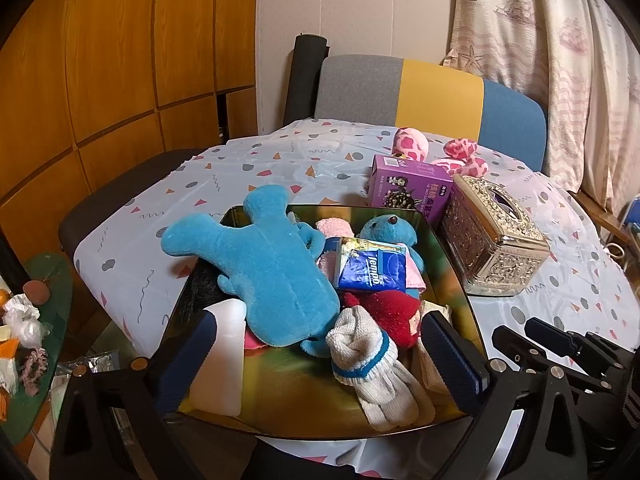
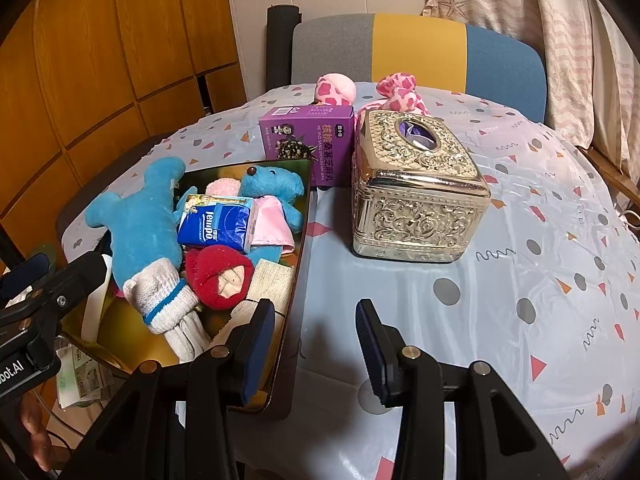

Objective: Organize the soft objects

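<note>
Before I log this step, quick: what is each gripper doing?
Left gripper: open, jaws wide over the tray, holding nothing.
Right gripper: open, empty, above the tablecloth.

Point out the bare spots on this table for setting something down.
Bare tablecloth lies right of and in front of the ornate tissue box, and behind the tin tray at far left. The tray itself is crowded; the purple box presses against the tissue box.

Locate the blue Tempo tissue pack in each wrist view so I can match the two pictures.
Left wrist: the tissue pack sits right of centre, inside the gold tray.
Right wrist: the tissue pack sits left of centre, in the same tray.
Shared landmark: the ornate metal tissue box, on the table right of the tray.
</note>
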The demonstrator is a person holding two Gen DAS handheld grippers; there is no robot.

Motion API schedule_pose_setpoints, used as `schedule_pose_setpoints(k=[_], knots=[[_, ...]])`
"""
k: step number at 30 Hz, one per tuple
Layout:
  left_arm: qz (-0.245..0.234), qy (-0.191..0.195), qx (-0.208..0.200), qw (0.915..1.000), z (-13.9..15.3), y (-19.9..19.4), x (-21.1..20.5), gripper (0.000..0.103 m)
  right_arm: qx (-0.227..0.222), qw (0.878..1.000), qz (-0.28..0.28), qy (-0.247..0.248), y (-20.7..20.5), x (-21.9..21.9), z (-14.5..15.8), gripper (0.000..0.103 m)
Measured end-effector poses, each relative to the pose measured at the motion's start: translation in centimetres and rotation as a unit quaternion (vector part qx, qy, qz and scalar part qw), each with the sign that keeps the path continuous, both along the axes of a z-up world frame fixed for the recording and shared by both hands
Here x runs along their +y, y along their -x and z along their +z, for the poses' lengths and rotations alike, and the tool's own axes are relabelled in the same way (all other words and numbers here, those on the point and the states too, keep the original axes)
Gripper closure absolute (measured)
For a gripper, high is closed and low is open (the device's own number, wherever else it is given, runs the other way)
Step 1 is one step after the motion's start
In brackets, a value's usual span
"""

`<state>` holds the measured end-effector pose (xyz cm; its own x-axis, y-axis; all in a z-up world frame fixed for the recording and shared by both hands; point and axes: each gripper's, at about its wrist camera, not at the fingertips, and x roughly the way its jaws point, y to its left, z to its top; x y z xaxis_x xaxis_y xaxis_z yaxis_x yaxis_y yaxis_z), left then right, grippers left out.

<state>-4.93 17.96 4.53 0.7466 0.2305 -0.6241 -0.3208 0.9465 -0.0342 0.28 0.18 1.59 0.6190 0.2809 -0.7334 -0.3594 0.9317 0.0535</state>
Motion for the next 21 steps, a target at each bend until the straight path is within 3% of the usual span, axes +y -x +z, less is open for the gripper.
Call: schedule_pose_setpoints(k=[15,21], knots=[[0.001,0.006,-0.007,1.0,0.32,0.23,-0.01,0.001,0.0,1.0,0.0,0.003,0.28,-0.08,-0.02,0.061],[-0.013,-0.015,-0.033,0.9993,0.8,0.66,-0.47,0.009,0.006,1.0,-0.003,0.006,0.23,-0.14,-0.33,0.061]])
